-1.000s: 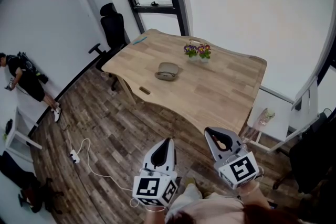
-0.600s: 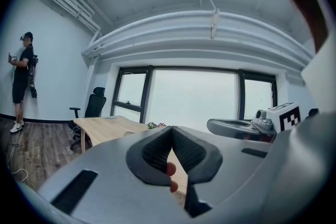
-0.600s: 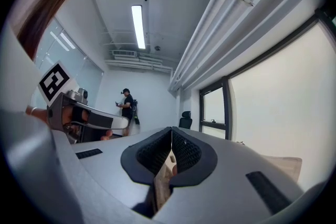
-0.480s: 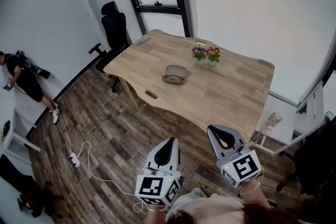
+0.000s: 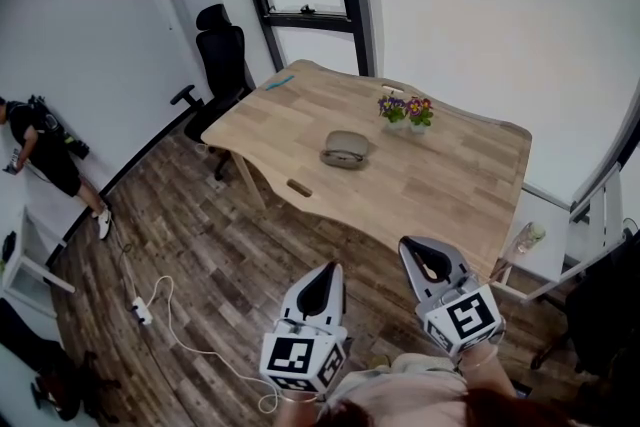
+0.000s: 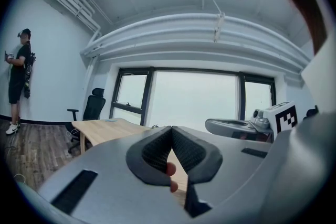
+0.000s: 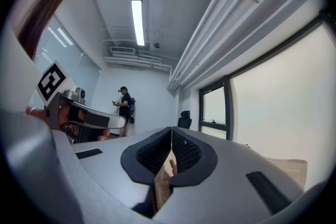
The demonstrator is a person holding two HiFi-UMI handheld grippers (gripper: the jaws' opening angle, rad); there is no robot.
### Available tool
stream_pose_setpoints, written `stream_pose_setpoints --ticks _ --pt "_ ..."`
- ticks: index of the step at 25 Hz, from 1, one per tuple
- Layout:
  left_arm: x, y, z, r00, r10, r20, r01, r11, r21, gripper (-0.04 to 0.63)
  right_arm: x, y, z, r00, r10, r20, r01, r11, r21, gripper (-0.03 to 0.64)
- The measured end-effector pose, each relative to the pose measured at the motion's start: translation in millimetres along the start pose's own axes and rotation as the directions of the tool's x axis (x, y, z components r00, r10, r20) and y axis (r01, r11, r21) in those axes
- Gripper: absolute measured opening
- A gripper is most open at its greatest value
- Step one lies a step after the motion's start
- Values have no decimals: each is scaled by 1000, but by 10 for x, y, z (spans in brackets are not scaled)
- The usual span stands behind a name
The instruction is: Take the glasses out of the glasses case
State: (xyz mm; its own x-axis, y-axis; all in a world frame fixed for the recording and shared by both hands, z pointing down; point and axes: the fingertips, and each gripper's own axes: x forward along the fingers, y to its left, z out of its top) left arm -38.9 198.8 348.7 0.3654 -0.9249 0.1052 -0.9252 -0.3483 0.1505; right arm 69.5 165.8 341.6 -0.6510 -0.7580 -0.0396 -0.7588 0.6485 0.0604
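1. Task's thing: the glasses case [image 5: 345, 150] lies near the middle of the wooden bench [image 5: 450, 190]. It looks closed, with no glasses showing. A small pot of flowers [image 5: 405, 110] stands near it on the window side, not touching it. A small dark object [image 5: 298, 187] sits at the near bench edge.

2. Position: both grippers are held low in front of the person, over the plank floor [image 5: 210, 245] and well apart from the bench and the case. The task proper is not begun; my reading is that the step in hand is the approach.

3. Doing the approach well (judgement):
   - Come up square to the near edge so the case lies between the two grippers.
   - Open the jaws before reaching, not over the case.
   - Plan for one gripper to pin the lower shell to the bench while the other lifts the lid. The case looks light and would likely slide if pushed from one side only.
   - Keep clear of the flower pot behind the case.

4. Left gripper [image 5: 328, 271]: its own view shows the ribbed pads meeting at the tips. The jaws are together and clamp nothing.

5. Right gripper [image 5: 415, 250]: same state in its own view. The jaws are together at the tips, with nothing held and nothing touched.
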Motion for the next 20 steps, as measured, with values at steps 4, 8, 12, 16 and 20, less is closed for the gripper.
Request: stream_pose_setpoints --ticks 4,8,12,16,20 --pt "47 65 12 1000 -12 1 12 1000 -4 2 83 -3 9 1000 -12 -4 12 1000 3 2" --pt "138 103 -3 1000 -21 3 21 1000 -9 2 161 -35 -28 1000 -10 -2 10 1000 -5 2" --pt "258 137 -12 1000 -25 -1 25 1000 -11 2 254 -93 -50 1000 -7 -7 7 1000 -4 2" --pt "409 191 -33 1000 -26 -9 26 1000 -10 2 388 -174 -80 1000 -4 -4 4 1000 0 2" --pt "598 292 -18 1000 -23 -15 22 1000 -6 2 598 -286 -122 1000 1 -5 -1 1000 5 2"
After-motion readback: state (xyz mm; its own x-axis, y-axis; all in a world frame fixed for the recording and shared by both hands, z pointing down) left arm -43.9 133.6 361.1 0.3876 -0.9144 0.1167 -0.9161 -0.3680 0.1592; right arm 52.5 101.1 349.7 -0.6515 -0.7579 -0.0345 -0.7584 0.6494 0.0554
